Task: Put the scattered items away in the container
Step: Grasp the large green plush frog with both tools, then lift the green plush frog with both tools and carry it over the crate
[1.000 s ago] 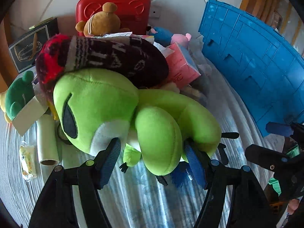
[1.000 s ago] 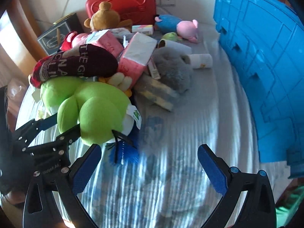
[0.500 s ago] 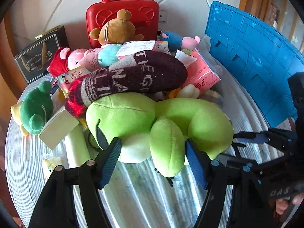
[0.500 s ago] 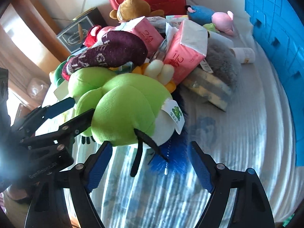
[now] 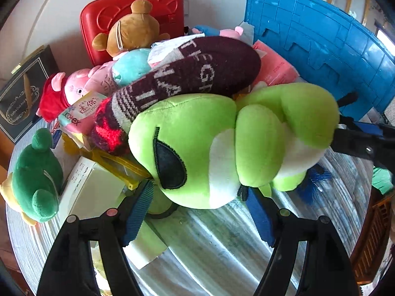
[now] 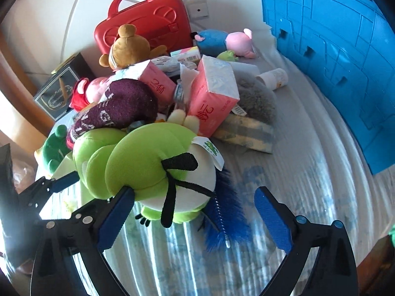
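Now I am opening both the left gripper [image 5: 197,212] and right gripper [image 6: 195,212] around the green frog plush [image 5: 222,148], neither clamped; next I am needing a firm squeeze.

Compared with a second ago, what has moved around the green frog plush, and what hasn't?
Both grippers closed in on the frog: the left gripper now frames its head, the right gripper its rear, where a second ago it faced bare sheet. Both sets of jaws are opening, neither clamped. The frog, the pile and the blue crate stayed put.
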{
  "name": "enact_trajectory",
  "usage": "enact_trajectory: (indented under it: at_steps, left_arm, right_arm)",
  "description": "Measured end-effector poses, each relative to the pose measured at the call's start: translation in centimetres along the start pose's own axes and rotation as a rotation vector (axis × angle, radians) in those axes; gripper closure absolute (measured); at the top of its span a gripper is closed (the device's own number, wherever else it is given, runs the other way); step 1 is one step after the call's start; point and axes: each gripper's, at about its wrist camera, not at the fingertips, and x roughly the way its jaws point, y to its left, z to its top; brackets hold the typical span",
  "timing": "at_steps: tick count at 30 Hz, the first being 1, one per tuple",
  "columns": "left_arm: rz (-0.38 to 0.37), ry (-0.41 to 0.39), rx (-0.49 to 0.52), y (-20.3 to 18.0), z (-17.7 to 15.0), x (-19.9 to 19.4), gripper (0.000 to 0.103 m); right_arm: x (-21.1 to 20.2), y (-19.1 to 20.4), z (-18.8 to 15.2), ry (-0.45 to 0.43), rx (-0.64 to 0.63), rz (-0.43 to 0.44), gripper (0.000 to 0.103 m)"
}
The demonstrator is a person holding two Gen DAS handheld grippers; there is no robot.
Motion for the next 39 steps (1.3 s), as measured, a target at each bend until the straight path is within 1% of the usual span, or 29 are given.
enact_trajectory:
  at_steps: [1, 3, 6, 8, 9, 10, 12, 13, 15, 17, 20, 22, 27, 32, 39]
  left_arm:
    - [-0.015, 0.011, -0.006, 0.0, 0.2, 0.7, 0.028]
    - [-0.013, 0.012, 0.004, -0.5, 0.5, 1.4, 0.027]
    - [-0.001, 0.004, 0.028, -0.9, 0.6, 1.7, 0.026]
    - [-0.010, 0.000, 0.019, -0.7, 0.8, 1.6, 0.026]
    - [-0.012, -0.003, 0.014, -0.7, 0.9, 1.7, 0.026]
    - [-0.013, -0.006, 0.009, -0.7, 1.0, 1.7, 0.026]
    - [-0.001, -0.013, 0.015, -0.9, 1.3, 1.9, 0.027]
    - [0.009, -0.014, 0.023, -1.1, 1.4, 2.0, 0.030]
    - [0.021, -0.018, 0.031, -1.4, 1.4, 1.8, 0.034]
    - [0.024, -0.026, 0.033, -1.5, 1.4, 1.4, 0.039]
    - [0.039, -0.058, 0.037, -1.8, 1.3, 0.0, 0.043]
    - [0.051, -0.088, 0.042, -2.2, 1.1, -1.3, 0.043]
    - [0.049, -0.165, 0.036, -2.7, 0.5, -4.8, 0.043]
    - [0.060, -0.254, 0.043, -3.9, 0.1, -9.0, 0.043]
    - [0.089, -0.362, 0.046, -7.0, 1.0, -13.9, 0.043]
  right_arm:
    - [0.1, 0.3, -0.1, 0.003, 0.004, 0.012, 0.004]
    - [0.3, 1.2, -0.3, 0.011, -0.006, 0.031, 0.004]
    - [1.0, 2.0, 0.2, -0.010, -0.013, 0.007, 0.004]
    - [1.4, 1.8, 0.9, -0.028, 0.000, -0.019, 0.004]
    - [1.6, 1.5, 1.2, -0.032, 0.004, -0.018, 0.005]
    - [2.0, 1.4, 1.5, -0.032, 0.003, -0.013, 0.006]
    - [2.7, 1.5, 1.7, -0.016, -0.016, -0.013, 0.027]
    - [3.1, 1.8, 1.7, -0.010, -0.032, -0.028, 0.027]
    - [3.3, 2.0, 1.7, -0.014, -0.059, -0.047, 0.032]
    - [3.1, 1.9, 1.7, -0.019, -0.068, -0.049, 0.034]
    - [2.5, 1.8, 1.8, -0.026, -0.069, -0.041, 0.036]
    - [1.7, 1.9, 1.6, -0.041, -0.068, -0.029, 0.038]
    - [-1.5, 2.3, 1.0, -0.106, -0.083, -0.013, 0.039]
    - [-5.9, 3.0, 0.4, -0.189, -0.103, -0.007, 0.039]
    - [-12.4, 2.9, 0.5, -0.295, -0.142, 0.002, 0.039]
